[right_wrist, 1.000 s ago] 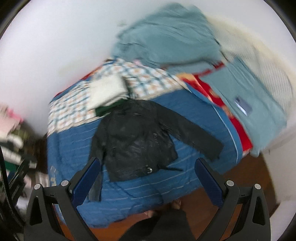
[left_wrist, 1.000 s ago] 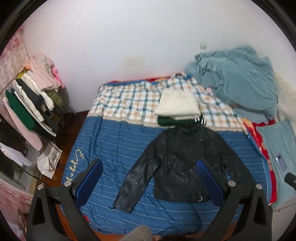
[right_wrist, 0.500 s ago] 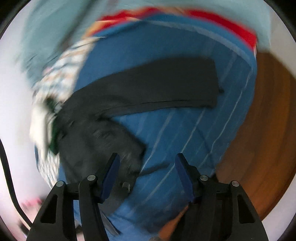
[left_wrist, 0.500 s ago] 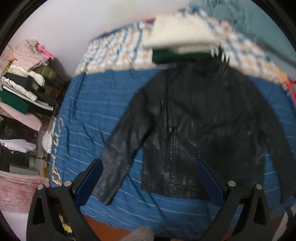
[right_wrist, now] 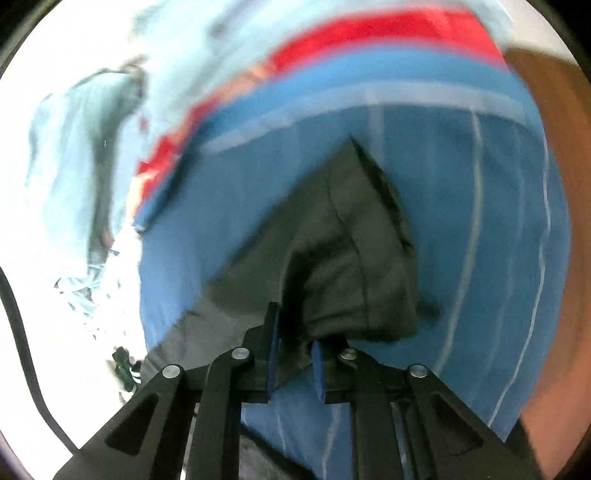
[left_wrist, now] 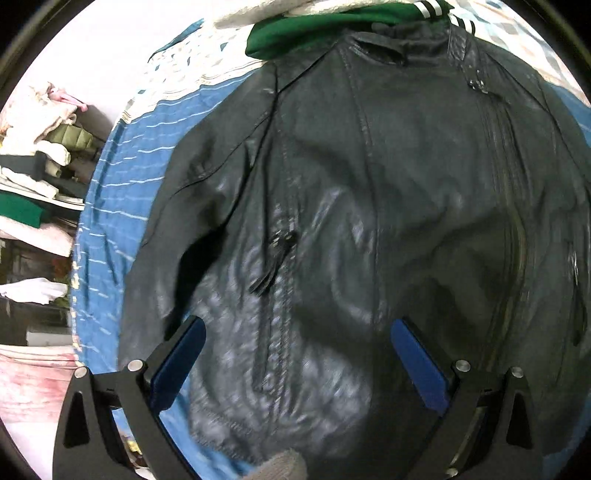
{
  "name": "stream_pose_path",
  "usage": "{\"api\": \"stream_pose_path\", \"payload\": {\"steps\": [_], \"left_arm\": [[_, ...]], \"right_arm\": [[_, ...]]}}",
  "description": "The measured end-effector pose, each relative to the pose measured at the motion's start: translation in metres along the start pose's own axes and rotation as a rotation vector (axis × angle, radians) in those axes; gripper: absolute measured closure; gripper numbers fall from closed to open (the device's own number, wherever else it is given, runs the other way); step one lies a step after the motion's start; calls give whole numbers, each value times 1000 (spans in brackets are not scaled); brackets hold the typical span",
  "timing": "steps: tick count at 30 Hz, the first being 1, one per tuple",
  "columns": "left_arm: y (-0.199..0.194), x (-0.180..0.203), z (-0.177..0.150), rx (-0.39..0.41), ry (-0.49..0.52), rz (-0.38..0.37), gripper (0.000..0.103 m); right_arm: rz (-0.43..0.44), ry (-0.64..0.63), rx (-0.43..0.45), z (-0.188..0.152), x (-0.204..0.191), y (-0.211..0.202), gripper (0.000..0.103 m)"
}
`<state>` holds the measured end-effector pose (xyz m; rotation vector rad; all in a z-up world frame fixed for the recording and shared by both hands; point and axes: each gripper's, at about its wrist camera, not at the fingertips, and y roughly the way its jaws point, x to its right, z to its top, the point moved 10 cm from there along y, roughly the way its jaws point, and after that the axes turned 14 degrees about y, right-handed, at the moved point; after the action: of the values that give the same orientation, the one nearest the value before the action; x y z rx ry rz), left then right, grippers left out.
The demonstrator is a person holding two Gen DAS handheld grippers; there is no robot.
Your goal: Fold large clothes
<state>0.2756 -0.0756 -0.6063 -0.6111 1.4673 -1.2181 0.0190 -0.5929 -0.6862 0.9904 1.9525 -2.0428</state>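
A black leather jacket [left_wrist: 369,184] lies spread front-up on the blue striped bedsheet [left_wrist: 122,173], collar toward the far end. My left gripper [left_wrist: 299,347] is open and empty, close above the jacket's lower front. In the right wrist view, my right gripper [right_wrist: 295,343] is shut on the jacket's right sleeve [right_wrist: 347,251], which bunches up between the blue pads and rises off the sheet [right_wrist: 480,221].
A folded green garment [left_wrist: 314,29] with a white one on top sits just past the collar. A rack of stacked clothes [left_wrist: 33,177] stands left of the bed. Light blue bedding [right_wrist: 85,155] and a red cloth [right_wrist: 369,37] lie beyond the sleeve. Brown floor [right_wrist: 569,184] is at right.
My left gripper has dropped close over the jacket's front, still open. My right gripper has swung to the right sleeve and closed on it.
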Motion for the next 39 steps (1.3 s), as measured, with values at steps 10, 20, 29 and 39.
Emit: {"api": "stream_pose_path", "payload": {"steps": [10, 20, 29, 39], "left_arm": [[51, 28, 2, 34, -31, -124, 0], [55, 27, -3, 32, -60, -224, 0], [39, -14, 1, 37, -120, -270, 0], [45, -138, -72, -45, -420, -219, 0]], "right_arm": [[166, 127, -186, -19, -1, 56, 51], [258, 154, -66, 8, -56, 85, 93], [259, -143, 85, -10, -172, -18, 96], [261, -831, 0, -285, -342, -6, 96]]}}
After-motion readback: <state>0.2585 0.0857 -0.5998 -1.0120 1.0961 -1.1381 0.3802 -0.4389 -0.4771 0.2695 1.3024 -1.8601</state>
